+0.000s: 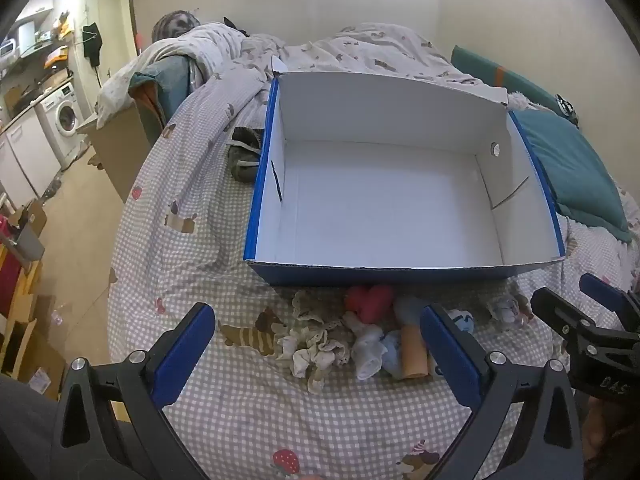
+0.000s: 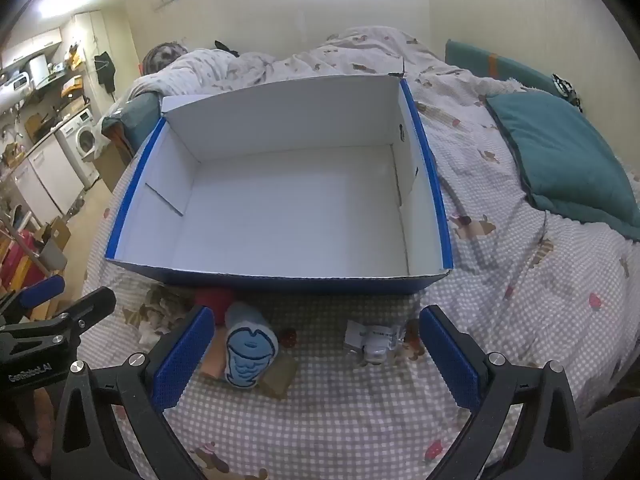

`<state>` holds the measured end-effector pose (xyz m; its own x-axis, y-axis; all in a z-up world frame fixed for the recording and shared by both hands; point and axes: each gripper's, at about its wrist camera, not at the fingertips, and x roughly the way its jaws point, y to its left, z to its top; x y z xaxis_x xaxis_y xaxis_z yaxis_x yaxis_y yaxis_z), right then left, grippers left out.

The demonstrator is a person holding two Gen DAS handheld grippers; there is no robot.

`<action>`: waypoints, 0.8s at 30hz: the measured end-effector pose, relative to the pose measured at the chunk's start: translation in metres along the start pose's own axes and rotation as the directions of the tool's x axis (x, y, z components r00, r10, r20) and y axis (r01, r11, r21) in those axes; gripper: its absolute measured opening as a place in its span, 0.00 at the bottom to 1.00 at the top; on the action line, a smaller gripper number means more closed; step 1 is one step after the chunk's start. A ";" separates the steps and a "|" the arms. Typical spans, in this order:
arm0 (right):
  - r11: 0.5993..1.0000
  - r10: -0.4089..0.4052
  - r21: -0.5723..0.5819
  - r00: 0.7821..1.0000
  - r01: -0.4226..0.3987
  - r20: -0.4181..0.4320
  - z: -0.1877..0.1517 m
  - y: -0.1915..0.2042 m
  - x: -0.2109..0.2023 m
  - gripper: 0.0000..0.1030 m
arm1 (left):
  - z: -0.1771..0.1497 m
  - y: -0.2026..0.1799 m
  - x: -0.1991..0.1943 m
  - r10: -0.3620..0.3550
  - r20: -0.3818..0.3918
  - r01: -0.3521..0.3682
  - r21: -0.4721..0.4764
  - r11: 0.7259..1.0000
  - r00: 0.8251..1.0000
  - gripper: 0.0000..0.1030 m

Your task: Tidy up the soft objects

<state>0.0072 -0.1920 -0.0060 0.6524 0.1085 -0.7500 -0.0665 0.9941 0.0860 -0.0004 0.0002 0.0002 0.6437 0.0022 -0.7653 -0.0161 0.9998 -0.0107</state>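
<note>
**Both sets of fingers spread wide above socks on a bed**

The left gripper's (image 1: 316,344) fingers (image 1: 182,354) are spread wide and hold nothing; the right gripper's (image 2: 316,348) fingers (image 2: 182,354) are equally wide and empty. Both hover over the near edge of a bed (image 2: 520,280) covered in a checked quilt with dog prints. A large open cardboard box (image 1: 384,204), blue outside and white inside, sits in the middle of the bed with nothing in it. A teal pillow (image 2: 560,156) lies toward the bed's right edge. Just in front of the box's near wall lies a loose pile of small socks (image 1: 360,336): a red pair (image 1: 370,300), cream lace ones (image 1: 316,344), and a rolled blue sock (image 2: 250,350). A small white folded pair (image 2: 374,340) lies apart.
</note>
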 end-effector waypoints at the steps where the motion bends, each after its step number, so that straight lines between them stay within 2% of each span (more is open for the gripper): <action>1: 1.000 0.000 -0.001 1.000 0.000 -0.001 0.000 0.002 0.000 1.00 | 0.000 0.000 0.000 -0.002 -0.001 0.002 -0.003 1.000 1.000 0.99; 24: 1.000 -0.021 -0.011 1.000 0.021 -0.006 0.000 -0.002 0.003 1.00 | 0.001 0.002 0.000 -0.001 -0.009 0.001 -0.011 1.000 1.000 0.99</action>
<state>0.0090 -0.1935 -0.0087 0.6489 0.0878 -0.7558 -0.0614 0.9961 0.0630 -0.0002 0.0027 0.0008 0.6365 0.0010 -0.7713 -0.0242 0.9995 -0.0187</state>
